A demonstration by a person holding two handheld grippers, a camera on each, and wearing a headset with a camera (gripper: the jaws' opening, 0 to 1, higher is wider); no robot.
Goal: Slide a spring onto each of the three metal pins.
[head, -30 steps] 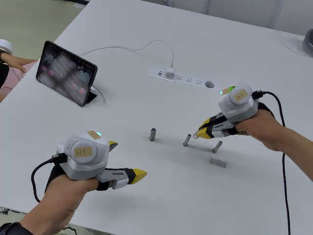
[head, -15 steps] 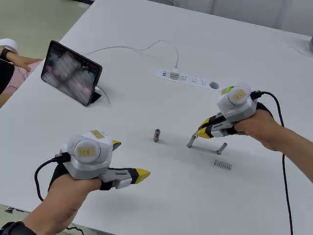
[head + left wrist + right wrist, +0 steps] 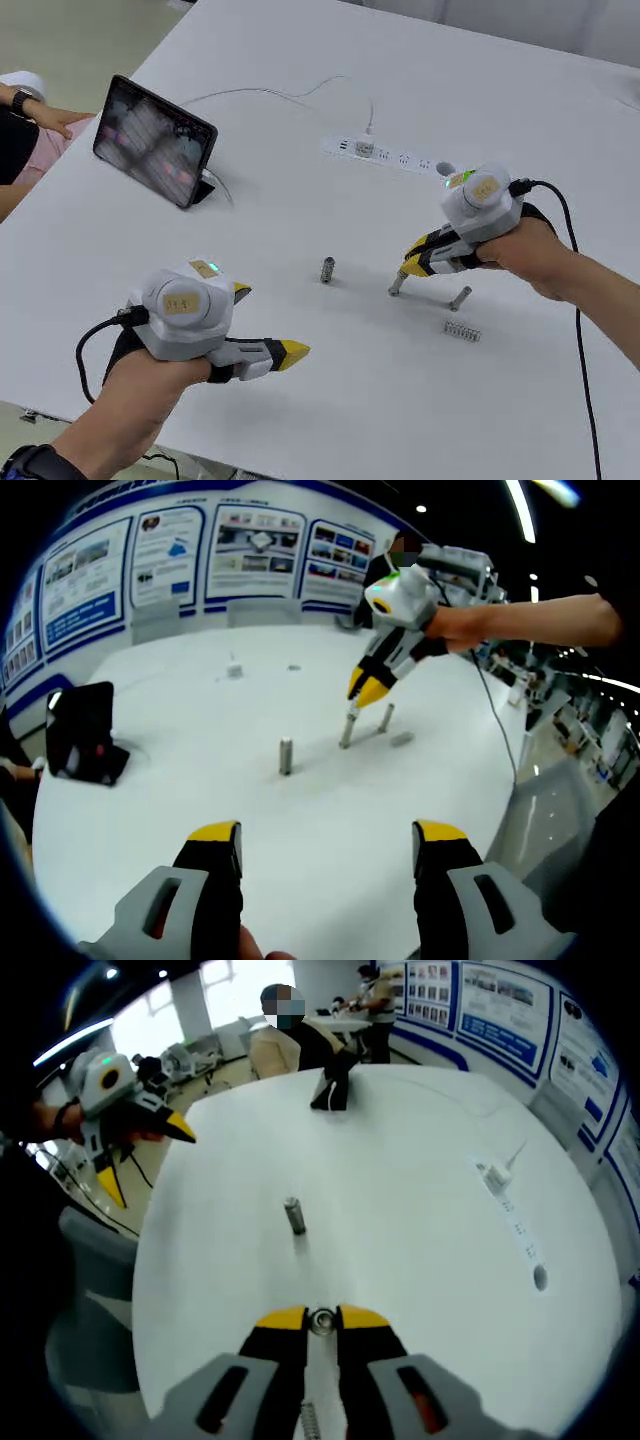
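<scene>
The right gripper (image 3: 412,266) has been closing in on the middle pin (image 3: 398,285). A second ago its yellow tips were hanging just beside that pin with the carried spring (image 3: 322,1320) poking out ahead of them, apart from the pin's top. Now the tips are sitting right on the top of the middle pin, which is leaning a little under them. In the right gripper view the jaws are squeezing almost together around a small round metal end. I am taking that for the spring's mouth, though it could be the pin's top. So the threading of the second spring looks to be starting, not finished. The first pin (image 3: 327,269) is standing to one side of the middle pin, towards the left gripper (image 3: 290,351), and is already wearing its coil. The third pin (image 3: 460,297) is standing bare just on the other side of the middle pin. The loose spring (image 3: 461,331) is lying flat on the table (image 3: 300,150) near it, still waiting. The left gripper is idling well short of the middle pin, its jaws spread wide and holding nothing.
</scene>
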